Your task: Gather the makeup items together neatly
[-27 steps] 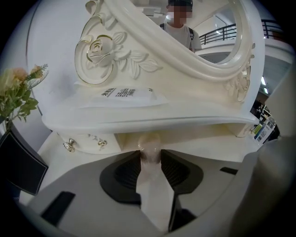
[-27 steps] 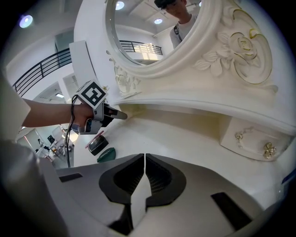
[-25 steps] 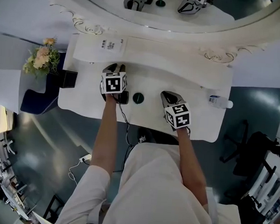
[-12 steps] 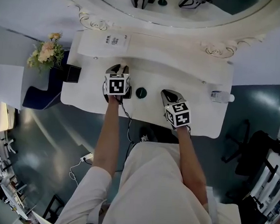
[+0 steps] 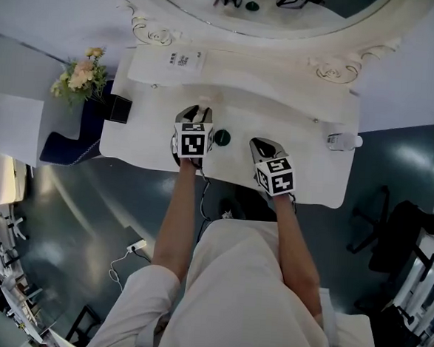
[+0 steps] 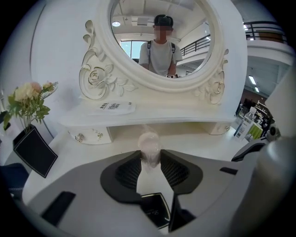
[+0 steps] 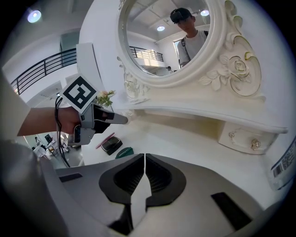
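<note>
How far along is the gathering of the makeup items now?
Done: black compact, green round case and pink stick lie close together. In hand: left tool grips a pale translucent item. Left: setting it beside them; right tool is shut, empty.

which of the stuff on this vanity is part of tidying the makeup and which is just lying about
Part of the job:
- small clear bottle, pinched in the left tongs
- black compact
- thin pink stick
- dark green round item

Just lying about:
- flowers
- water bottle
- printed white packet on the shelf
</note>
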`<state>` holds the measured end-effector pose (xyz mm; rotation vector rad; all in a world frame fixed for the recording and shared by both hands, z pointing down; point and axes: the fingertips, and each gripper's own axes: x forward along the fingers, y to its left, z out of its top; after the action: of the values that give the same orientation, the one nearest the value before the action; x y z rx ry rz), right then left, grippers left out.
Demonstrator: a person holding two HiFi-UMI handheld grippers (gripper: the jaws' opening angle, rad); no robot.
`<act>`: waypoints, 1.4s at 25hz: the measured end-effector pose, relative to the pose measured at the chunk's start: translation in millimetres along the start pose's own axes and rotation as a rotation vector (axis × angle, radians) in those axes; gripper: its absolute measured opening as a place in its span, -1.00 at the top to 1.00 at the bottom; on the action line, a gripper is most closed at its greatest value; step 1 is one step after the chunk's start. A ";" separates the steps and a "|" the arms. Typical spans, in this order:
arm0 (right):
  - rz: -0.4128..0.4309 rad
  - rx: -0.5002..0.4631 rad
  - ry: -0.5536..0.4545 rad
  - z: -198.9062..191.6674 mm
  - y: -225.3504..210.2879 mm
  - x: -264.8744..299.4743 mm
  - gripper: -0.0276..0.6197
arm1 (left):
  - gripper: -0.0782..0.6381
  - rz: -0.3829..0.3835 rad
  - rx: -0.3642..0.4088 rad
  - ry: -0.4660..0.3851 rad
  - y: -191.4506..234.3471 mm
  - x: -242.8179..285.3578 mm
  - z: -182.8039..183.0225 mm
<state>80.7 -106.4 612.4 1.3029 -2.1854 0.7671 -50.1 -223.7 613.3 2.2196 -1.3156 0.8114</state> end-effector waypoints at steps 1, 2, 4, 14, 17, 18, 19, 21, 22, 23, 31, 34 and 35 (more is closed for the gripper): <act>-0.002 0.003 -0.004 -0.7 1.4 -2.0 0.77 | 0.39 -0.006 0.001 -0.003 -5.0 -2.4 -1.3; -0.004 0.006 -0.007 -1.5 2.8 -4.0 0.77 | 0.39 -0.012 0.004 -0.005 -10.0 -4.4 -3.3; -0.008 0.009 -0.013 -3.6 5.4 -8.1 0.78 | 0.39 -0.025 0.009 -0.006 -20.4 -8.7 -6.6; -0.047 0.031 -0.031 -21.0 6.5 -33.7 0.78 | 0.39 -0.092 0.047 -0.018 -79.3 -27.0 -24.5; -0.052 0.033 -0.031 -25.4 6.1 -38.8 0.77 | 0.39 -0.100 0.034 -0.019 -93.4 -28.0 -31.1; -0.053 0.032 -0.031 -26.4 5.9 -39.9 0.77 | 0.39 -0.103 0.029 -0.020 -98.0 -28.2 -33.5; -0.055 0.031 -0.032 -27.3 5.6 -41.1 0.78 | 0.39 -0.107 0.025 -0.020 -103.0 -28.7 -35.9; -0.059 0.033 -0.035 -28.6 4.7 -44.1 0.77 | 0.39 -0.120 0.024 -0.016 -113.7 -29.9 -41.7; -0.061 0.034 -0.037 -28.9 4.2 -45.7 0.77 | 0.39 -0.126 0.027 -0.013 -118.7 -30.1 -45.0; -0.064 0.035 -0.038 -29.3 3.7 -47.3 0.77 | 0.39 -0.131 0.031 -0.009 -122.8 -30.0 -48.4; -0.070 0.039 -0.039 -37.6 -2.9 -54.1 0.78 | 0.39 -0.139 0.000 0.018 -144.2 -29.2 -65.0; -0.074 0.042 -0.036 -42.7 -5.7 -57.8 0.77 | 0.39 -0.148 -0.001 0.034 -152.7 -28.9 -73.2; -0.076 0.044 -0.035 -44.3 -6.9 -59.1 0.77 | 0.39 -0.153 -0.006 0.037 -155.0 -28.3 -75.9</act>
<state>117.6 -42.2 607.8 1.4228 -2.1442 0.7719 56.8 -87.8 639.2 2.2571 -1.1139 0.7872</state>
